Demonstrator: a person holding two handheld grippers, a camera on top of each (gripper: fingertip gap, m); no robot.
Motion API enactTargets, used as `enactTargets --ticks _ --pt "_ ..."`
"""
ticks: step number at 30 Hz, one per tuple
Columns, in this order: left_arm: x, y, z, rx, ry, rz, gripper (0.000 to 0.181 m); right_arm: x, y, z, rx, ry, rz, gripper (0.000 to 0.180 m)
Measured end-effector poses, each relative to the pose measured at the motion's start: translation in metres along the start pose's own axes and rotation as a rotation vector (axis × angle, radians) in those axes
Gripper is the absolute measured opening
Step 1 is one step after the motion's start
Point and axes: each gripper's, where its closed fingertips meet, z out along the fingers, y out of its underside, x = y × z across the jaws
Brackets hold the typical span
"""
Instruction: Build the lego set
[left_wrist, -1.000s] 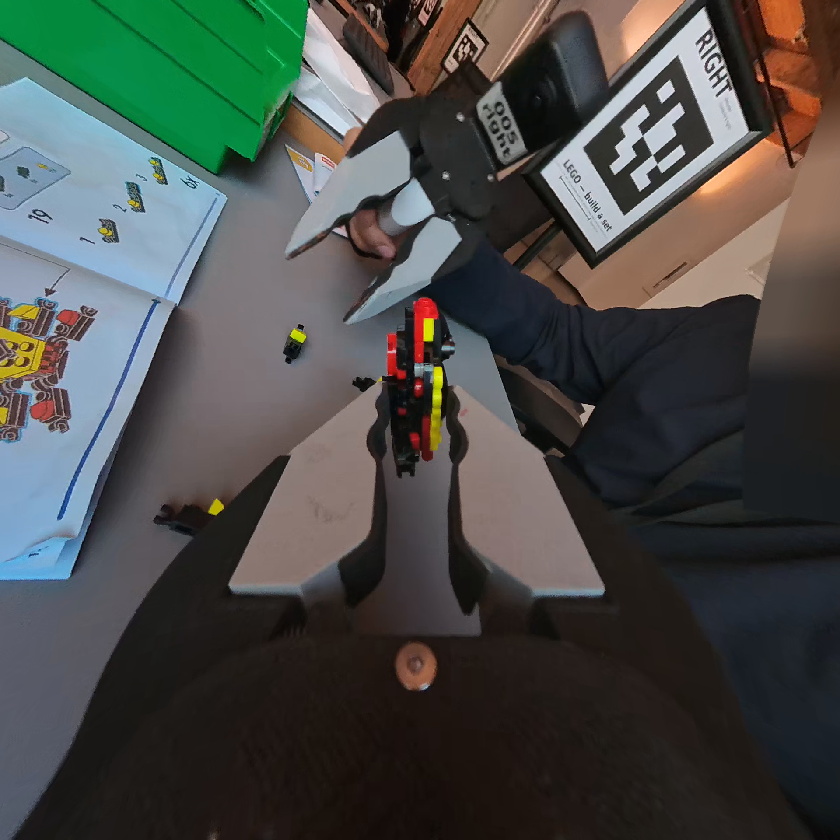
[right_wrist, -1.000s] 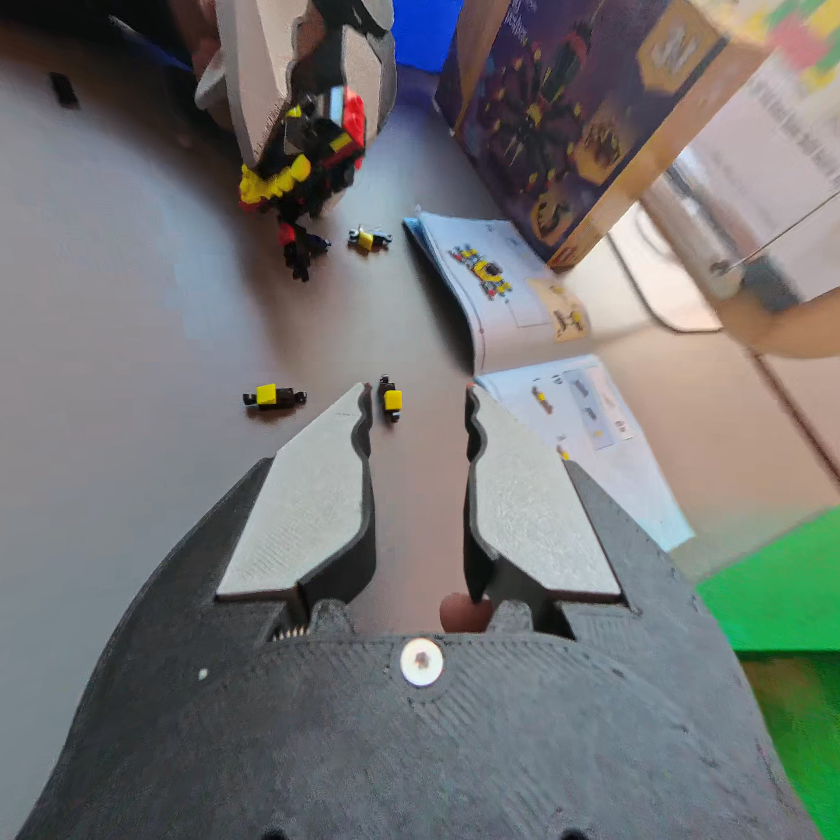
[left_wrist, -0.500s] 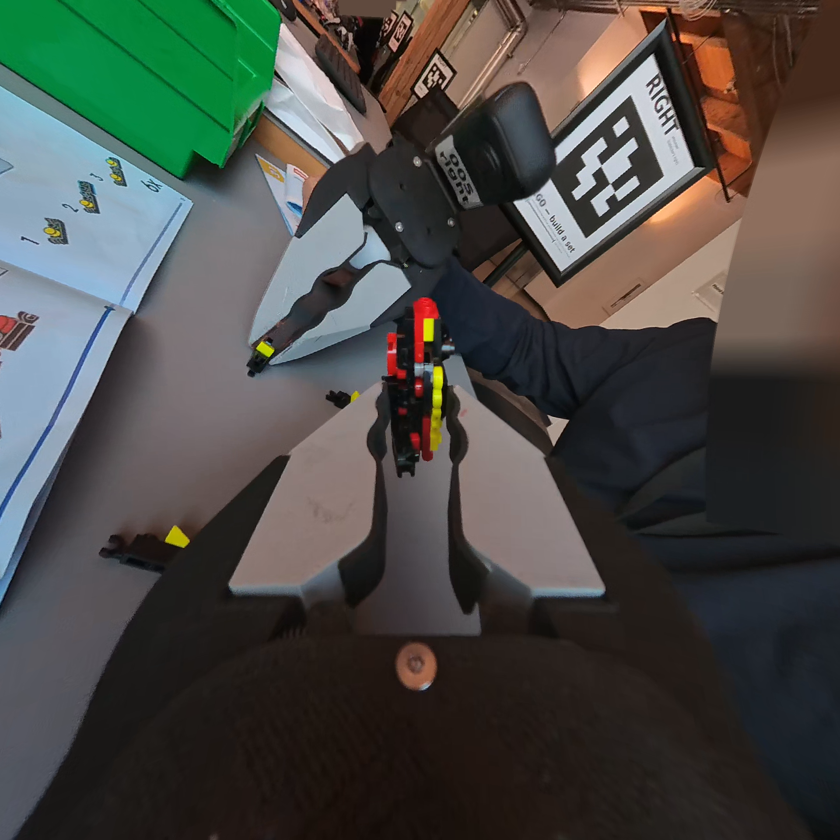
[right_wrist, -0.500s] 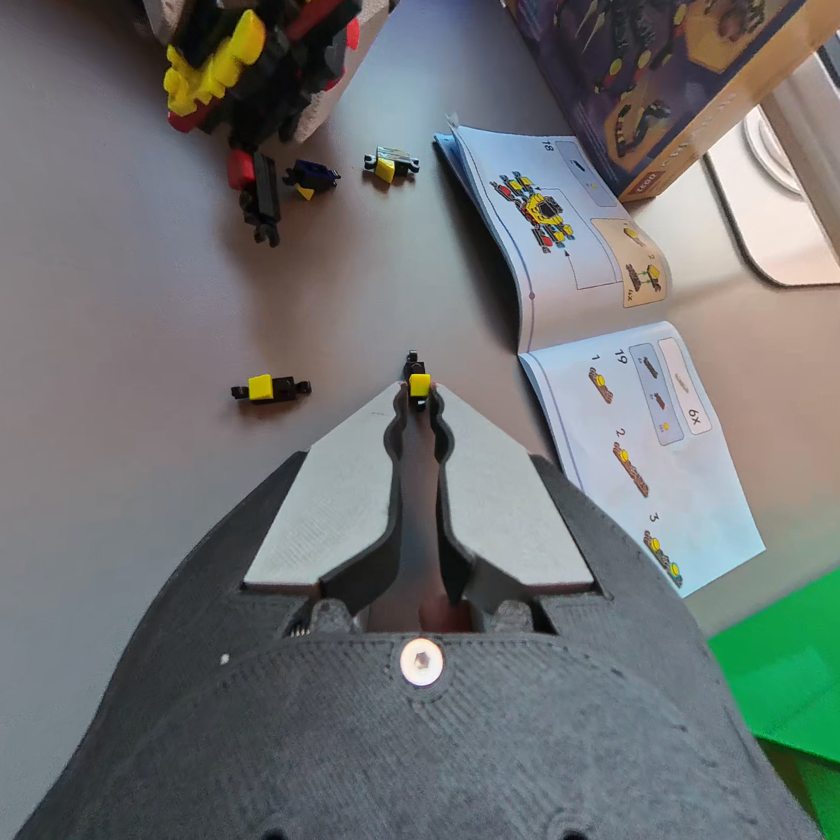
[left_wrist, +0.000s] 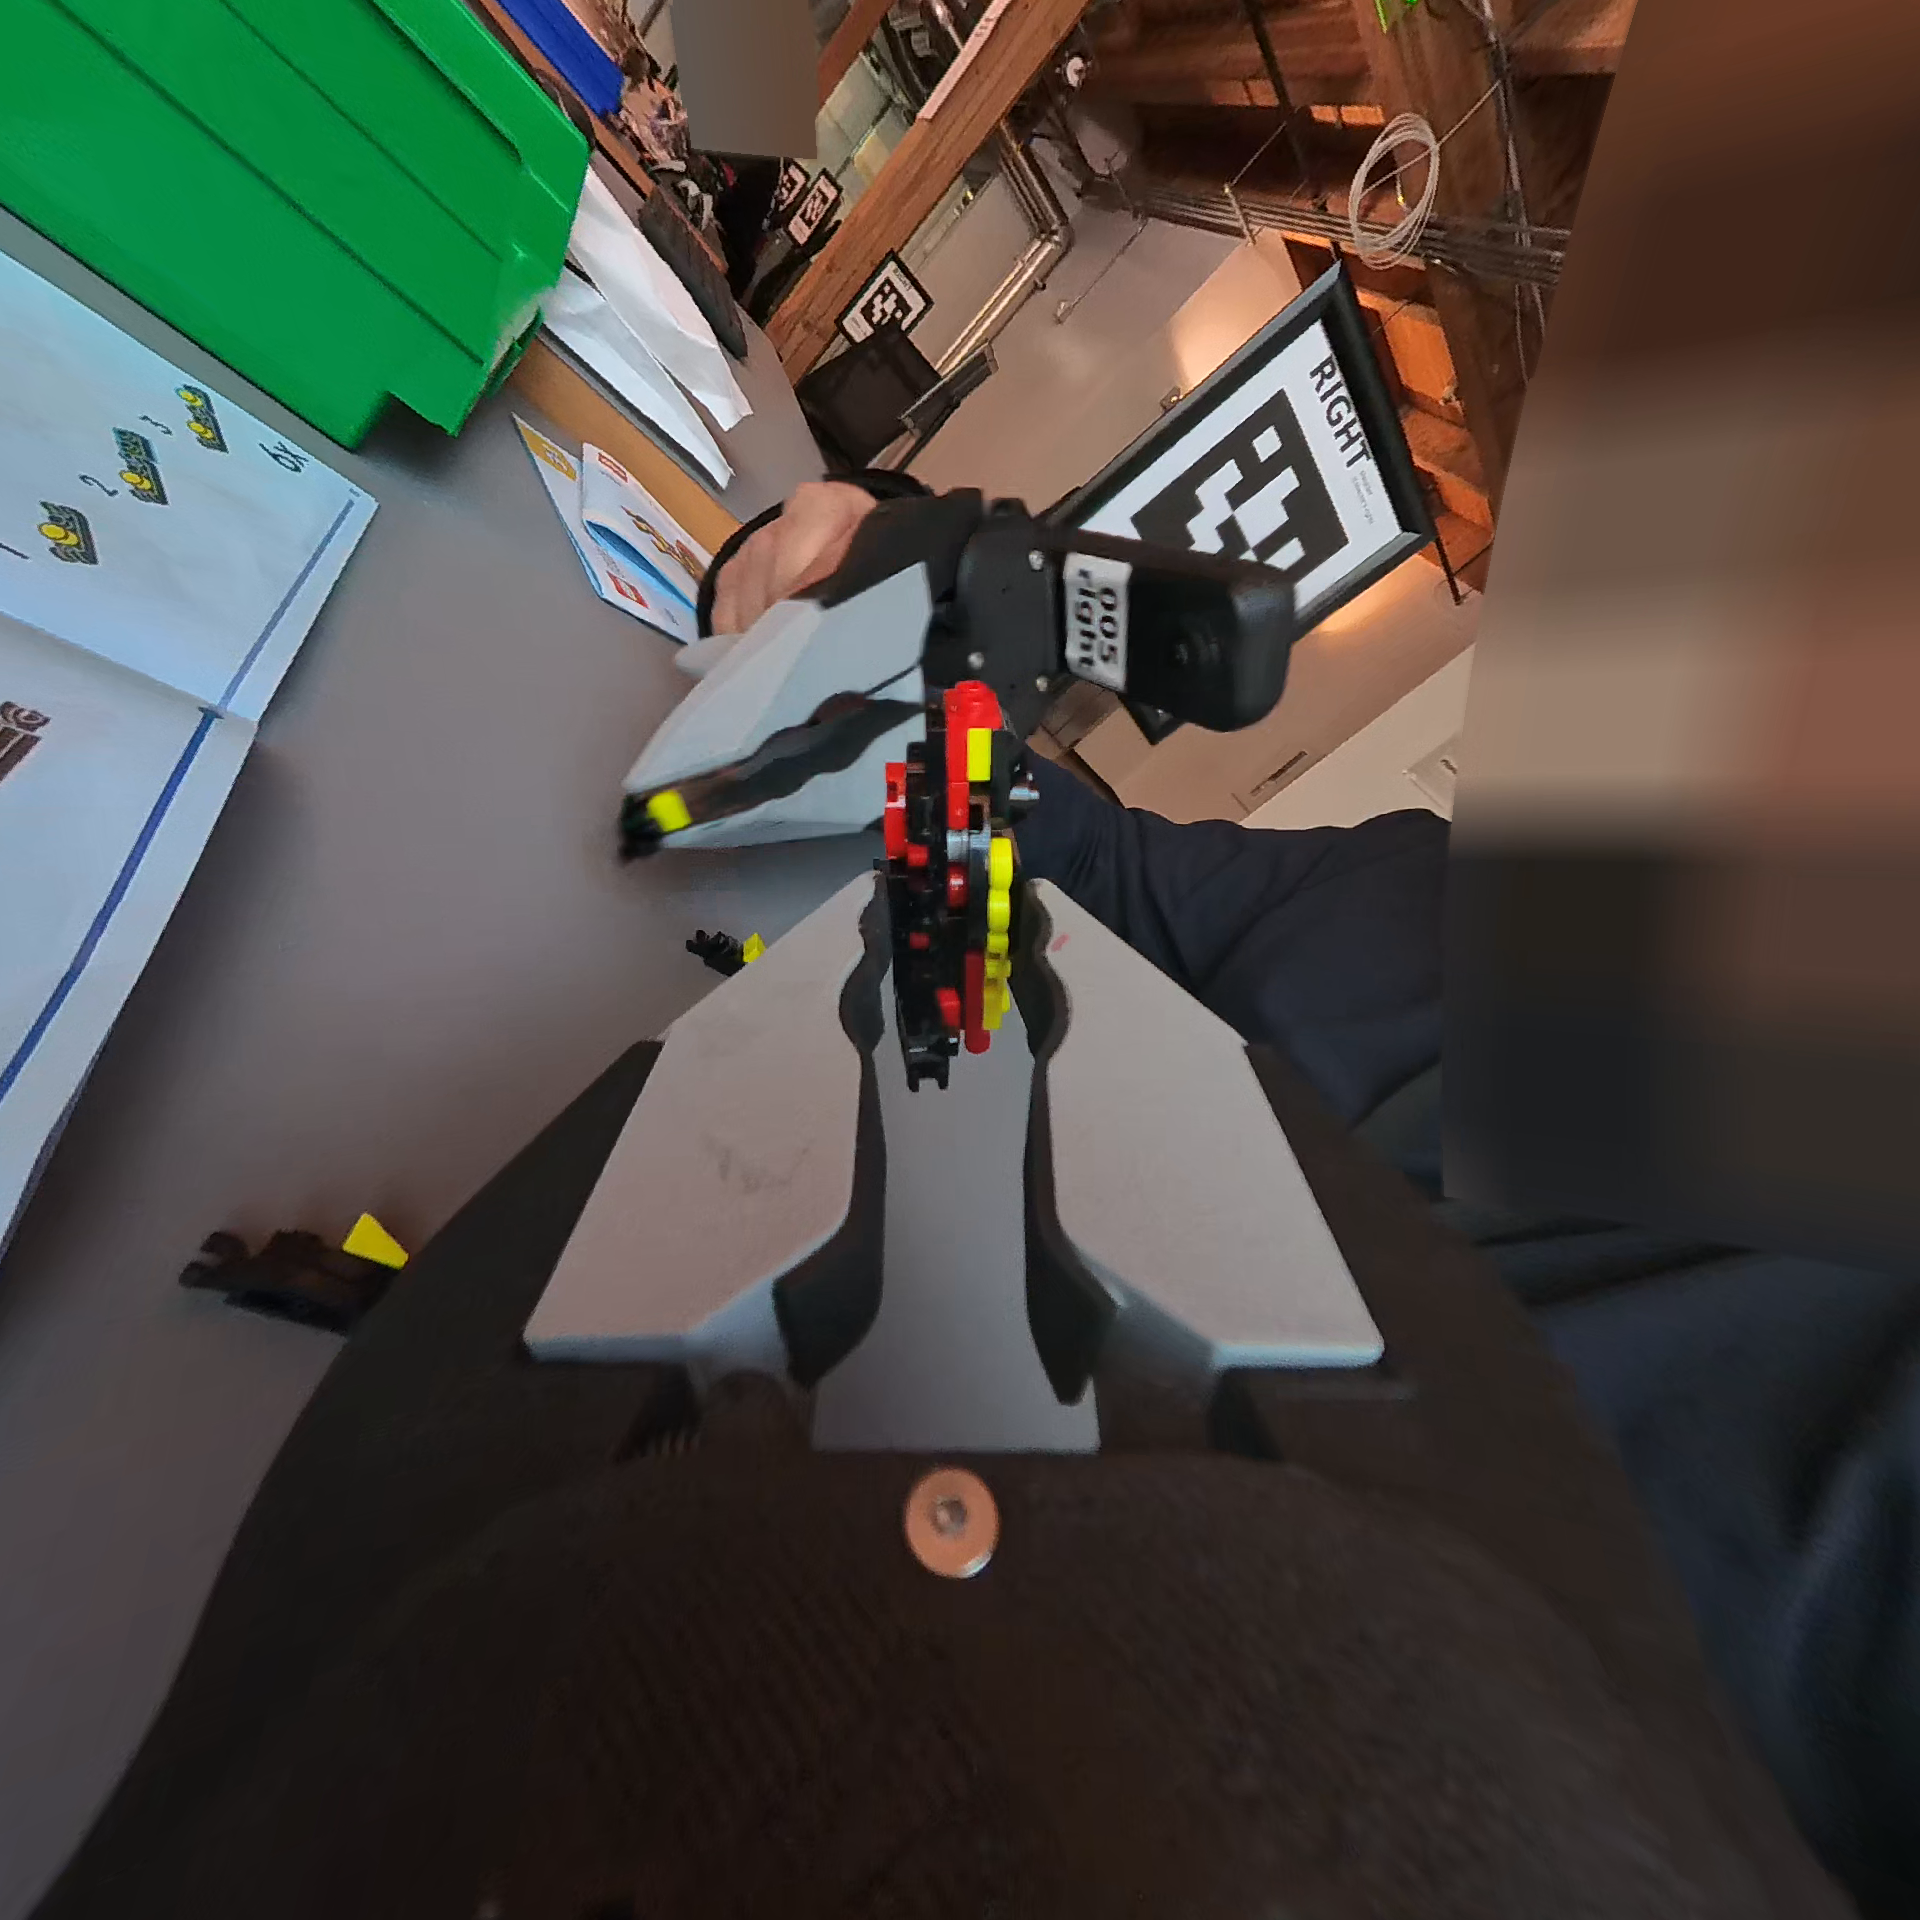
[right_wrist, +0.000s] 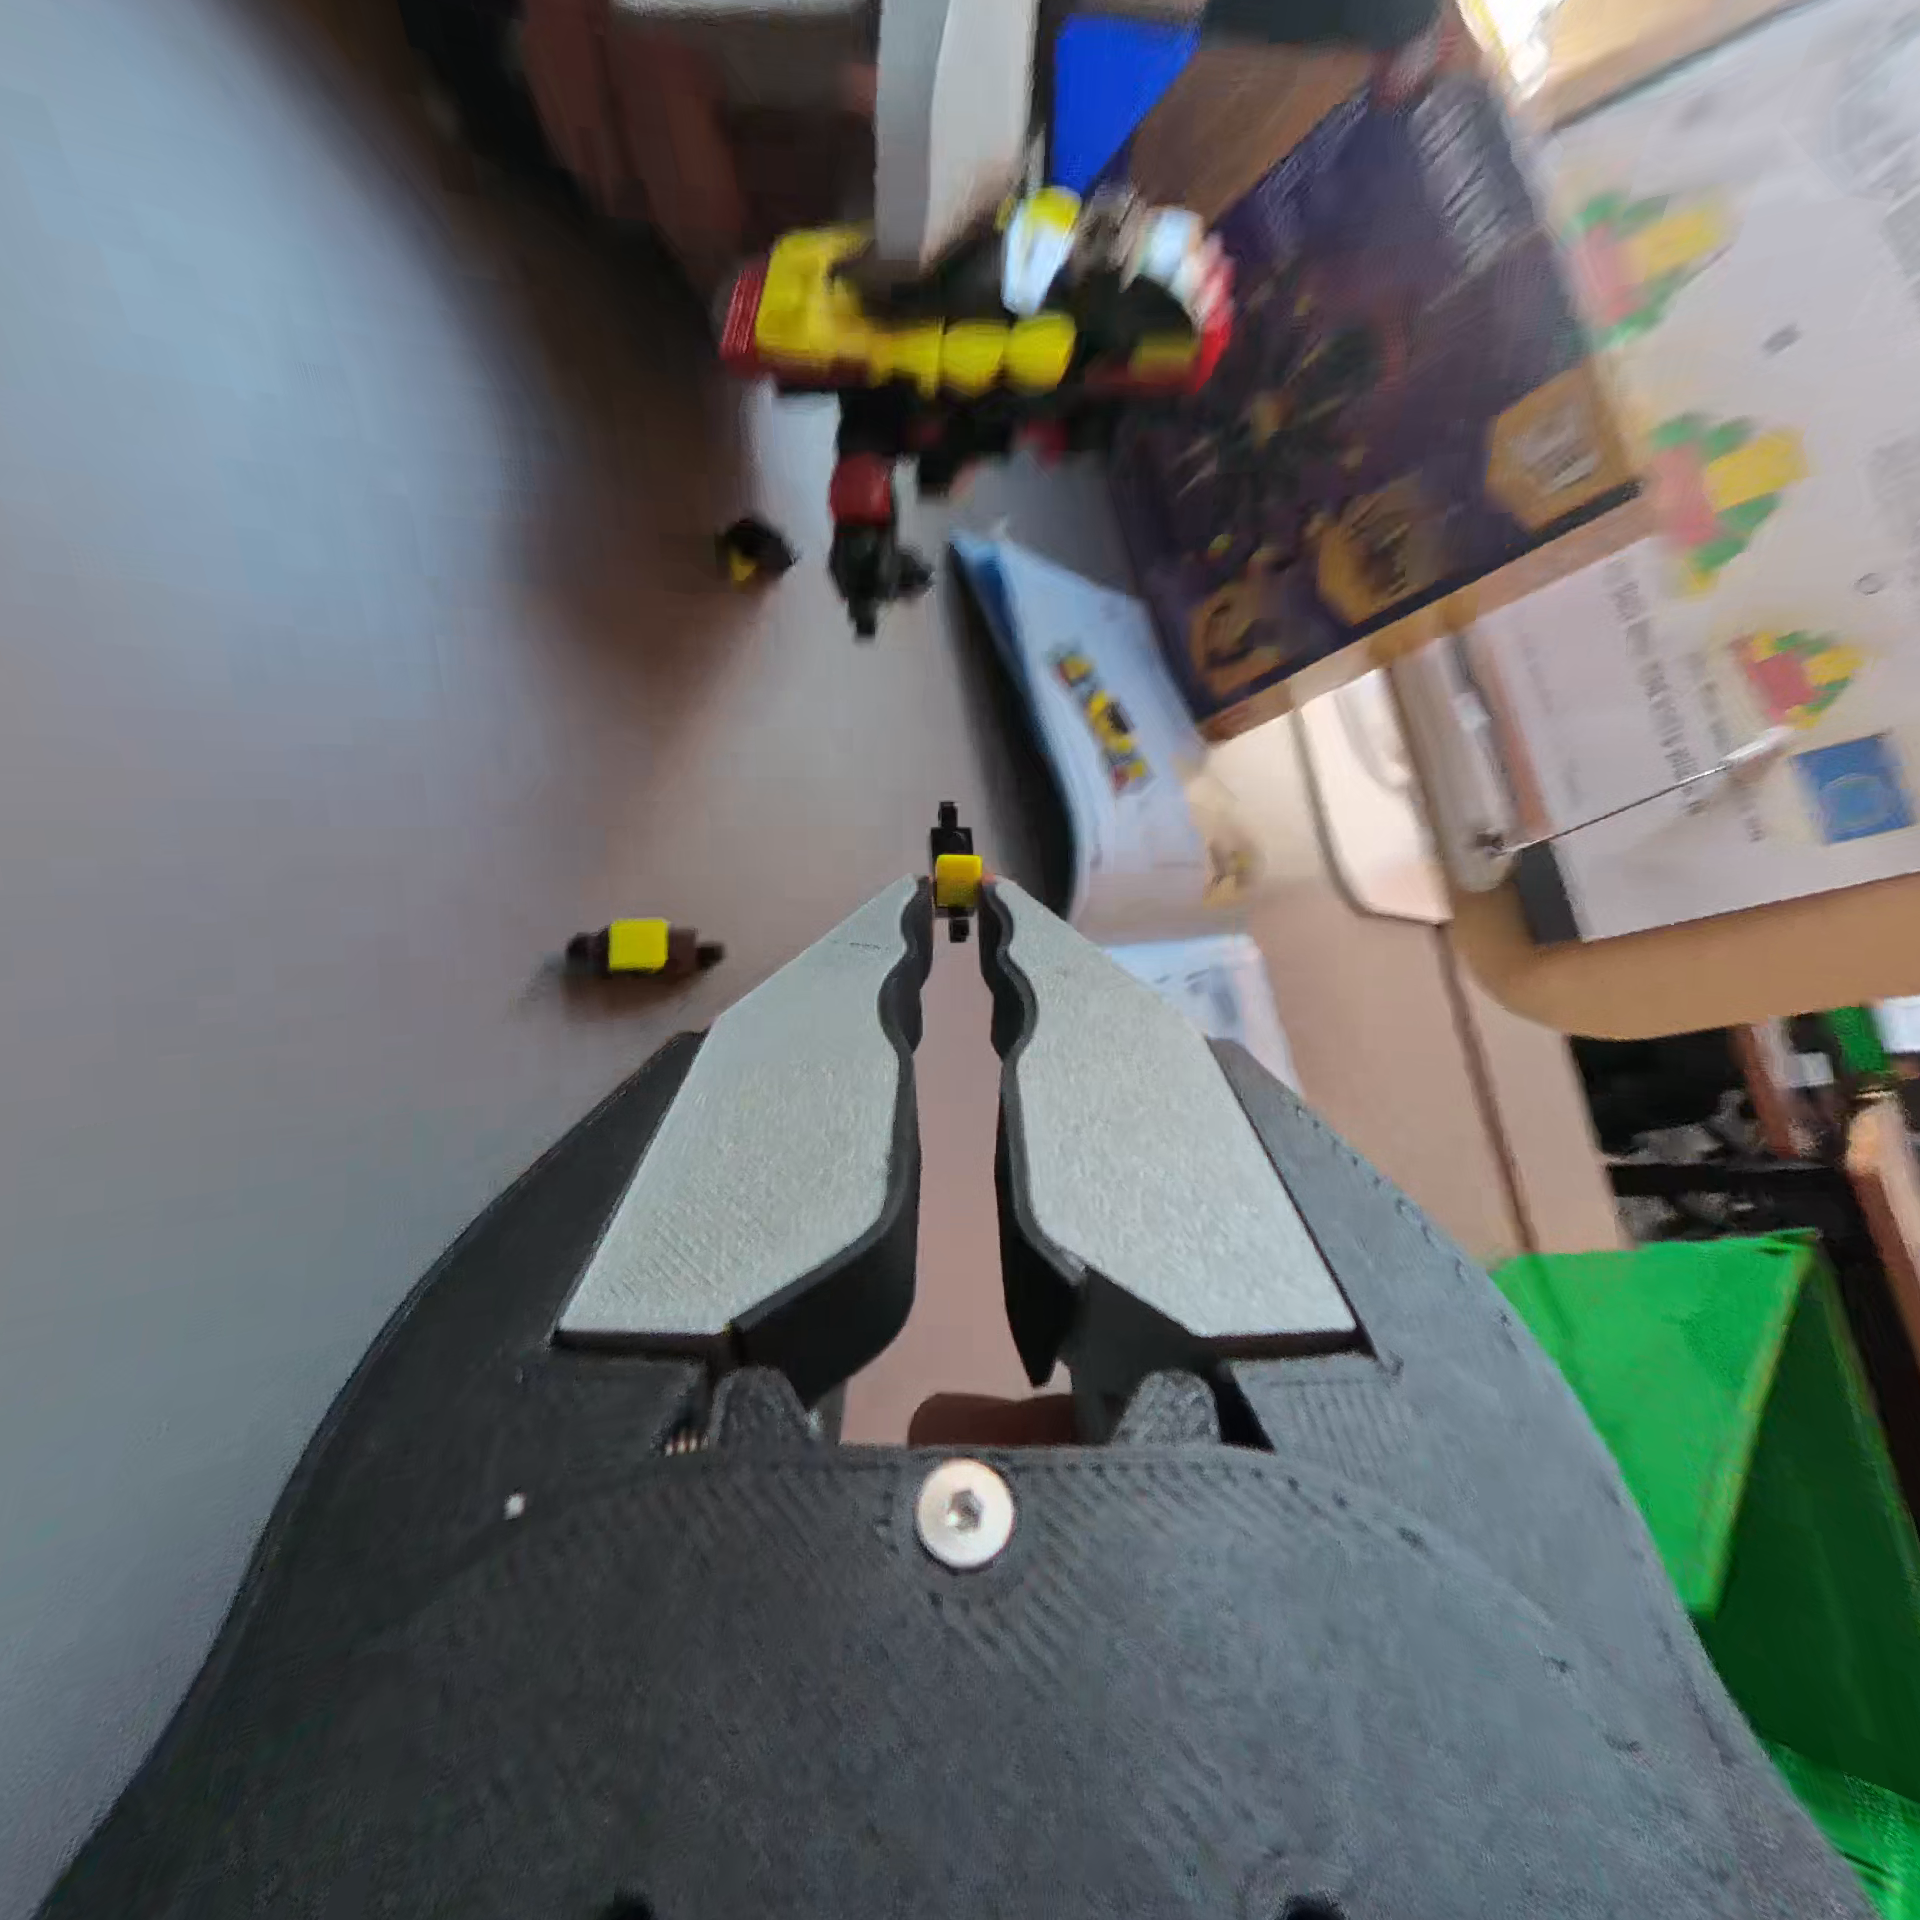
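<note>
My left gripper (left_wrist: 951, 914) is shut on the red, black and yellow lego model (left_wrist: 951, 873) and holds it above the grey table (left_wrist: 416, 831). The model also shows blurred in the right wrist view (right_wrist: 966, 332). My right gripper (right_wrist: 956, 899) is shut on a small black and yellow leg piece (right_wrist: 956, 878), lifted off the table. In the left wrist view the right gripper (left_wrist: 665, 821) holds that piece (left_wrist: 660, 810) just left of the model. Loose leg pieces lie on the table (right_wrist: 639, 948) (right_wrist: 750, 551) (left_wrist: 301, 1262) (left_wrist: 727, 948).
The open instruction booklet (left_wrist: 125, 623) (right_wrist: 1112, 748) lies on the table. Green bins (left_wrist: 270, 197) stand behind it. The lego box (right_wrist: 1382, 447) stands at the back. A framed marker sign (left_wrist: 1257, 478) and a person's dark sleeve (left_wrist: 1226, 935) are at the right.
My right gripper closed on the black and yellow piece, lifted it and carried it toward the model. The left gripper still holds the model, with the view shifted slightly.
</note>
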Motion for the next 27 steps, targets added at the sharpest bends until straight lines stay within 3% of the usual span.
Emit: enactTargets --ticks 1,7,12,20,24,27 --pt "0.0 0.0 -0.001 -0.001 0.004 -0.005 0.021 -0.006 0.011 0.004 -0.047 -0.05 0.03 0.006" --pt "0.012 0.002 0.002 0.008 0.108 -0.06 0.021 -0.018 0.018 0.005 -0.025 -0.252 0.303 0.006" --pt "0.013 0.003 0.003 -0.002 0.099 -0.024 0.021 -0.018 0.018 -0.001 0.006 -0.313 0.38 0.015" --pt "-0.002 0.009 0.012 -0.047 -0.025 -0.017 0.021 -0.001 -0.061 -0.03 0.399 -0.446 0.631 0.04" --pt "-0.005 0.014 0.019 -0.088 -0.074 0.013 0.021 -0.002 -0.071 -0.03 0.442 -0.565 0.801 0.026" --pt "-0.006 0.018 0.024 -0.111 -0.099 0.026 0.021 -0.001 -0.071 -0.027 0.455 -0.615 0.885 0.024"
